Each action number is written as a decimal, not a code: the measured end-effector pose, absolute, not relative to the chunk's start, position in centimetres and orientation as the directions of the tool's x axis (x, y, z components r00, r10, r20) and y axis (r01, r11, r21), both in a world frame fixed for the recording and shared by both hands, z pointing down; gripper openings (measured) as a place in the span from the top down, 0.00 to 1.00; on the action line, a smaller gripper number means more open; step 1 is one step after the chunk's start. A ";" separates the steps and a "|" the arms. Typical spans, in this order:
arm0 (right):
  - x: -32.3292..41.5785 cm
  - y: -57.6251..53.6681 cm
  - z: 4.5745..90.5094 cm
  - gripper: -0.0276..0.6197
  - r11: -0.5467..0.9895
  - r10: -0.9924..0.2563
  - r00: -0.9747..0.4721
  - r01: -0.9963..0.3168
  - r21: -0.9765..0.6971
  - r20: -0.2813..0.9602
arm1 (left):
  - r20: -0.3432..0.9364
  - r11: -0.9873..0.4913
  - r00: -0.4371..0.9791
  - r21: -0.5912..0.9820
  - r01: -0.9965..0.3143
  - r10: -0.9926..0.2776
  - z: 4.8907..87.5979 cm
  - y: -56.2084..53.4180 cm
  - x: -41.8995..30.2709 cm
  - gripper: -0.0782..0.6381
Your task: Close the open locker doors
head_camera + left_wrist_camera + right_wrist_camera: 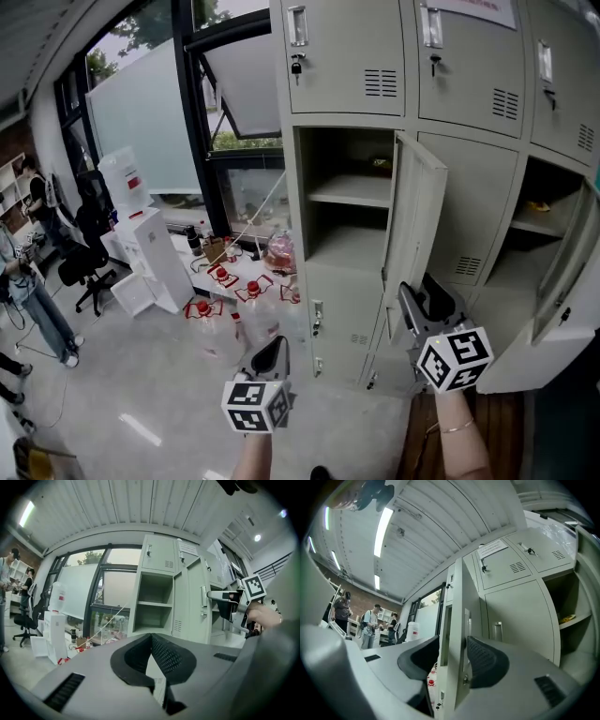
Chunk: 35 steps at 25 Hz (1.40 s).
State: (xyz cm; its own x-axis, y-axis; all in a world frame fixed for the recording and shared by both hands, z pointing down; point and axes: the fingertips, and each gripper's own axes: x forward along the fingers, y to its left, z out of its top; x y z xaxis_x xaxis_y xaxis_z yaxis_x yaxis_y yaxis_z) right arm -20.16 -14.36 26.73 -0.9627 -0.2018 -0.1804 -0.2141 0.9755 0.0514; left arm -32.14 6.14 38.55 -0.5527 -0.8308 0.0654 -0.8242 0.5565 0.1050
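Item: pale grey sheet-metal locker bank (352,56), two doors standing out. First, a tall pale grey open locker door (417,220) just right of centre in the head view, swung out edge-on, with its shelved compartment at its 9 o'clock. Second, another pale grey open locker door (565,267) at 3 o'clock, swung wide. Right hand-held gripper (453,654): jaws parted and astride the first door's free edge, one pad against it, not clamped. Left hand-held gripper (151,637): jaws together and empty, low at 6 o'clock, well apart from the lockers. Hazards, as judged: a jaw left astride the edge would be caught between door and frame and stop it seating; the unclamped pad may slide off the thin edge mid-swing; a hard shove may bounce the light door back open; the 3 o'clock door may be overlooked
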 end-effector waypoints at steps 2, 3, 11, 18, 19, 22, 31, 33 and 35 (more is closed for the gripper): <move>-20.7 -14.3 27.0 0.70 0.971 -0.217 -0.960 -0.231 0.056 -0.178 | 0.064 0.542 -0.539 0.106 -0.833 -0.840 38.6 5.9 -33.3 0.86; -20.8 -14.1 27.0 0.70 0.969 -0.224 -0.958 -0.239 0.063 -0.178 | 0.064 0.534 -0.530 0.106 -0.839 -0.845 38.6 5.8 -33.7 0.86; -23.7 -11.5 27.1 0.79 0.955 -0.230 -0.959 -0.255 0.153 -0.163 | 0.059 0.509 -0.506 0.117 -0.853 -0.861 39.0 6.2 -35.9 0.86; -28.9 -8.7 27.2 0.75 0.943 -0.222 -0.963 -0.251 0.217 -0.152 | 0.064 0.581 -0.578 0.119 -0.805 -0.814 39.3 9.8 -38.2 0.86; -29.9 -8.4 27.2 0.74 0.940 -0.222 -0.963 -0.253 0.227 -0.153 | 0.063 0.595 -0.592 0.118 -0.795 -0.804 39.2 10.4 -38.6 0.86; -32.7 -7.5 27.2 0.76 0.939 -0.213 -0.965 -0.246 0.242 -0.153 | 0.058 0.635 -0.633 0.109 -0.765 -0.772 39.0 12.3 -39.7 0.86; -40.6 -6.9 27.6 0.77 0.951 -0.146 -0.983 -0.171 0.257 -0.111 | 0.068 0.719 -0.717 0.126 -0.684 -0.694 39.6 15.4 -42.8 0.86; -42.0 -7.2 27.9 0.77 0.952 -0.140 -0.985 -0.162 0.259 -0.101 | 0.074 0.729 -0.727 0.125 -0.673 -0.683 39.6 15.6 -43.6 0.86; -43.2 -7.6 28.3 0.77 0.954 -0.135 -0.987 -0.153 0.256 -0.088 | 0.079 0.736 -0.734 0.129 -0.664 -0.675 39.5 15.5 -44.2 0.86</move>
State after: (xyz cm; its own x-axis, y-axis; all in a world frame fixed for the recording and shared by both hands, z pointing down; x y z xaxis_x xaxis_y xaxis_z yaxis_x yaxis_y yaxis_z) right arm -43.20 -7.64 28.27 -0.9869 -0.1349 -0.0884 -0.1534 0.9543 0.2563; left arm -44.19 15.47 39.49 -0.7335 -0.6751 0.0785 -0.6641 0.7365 0.1285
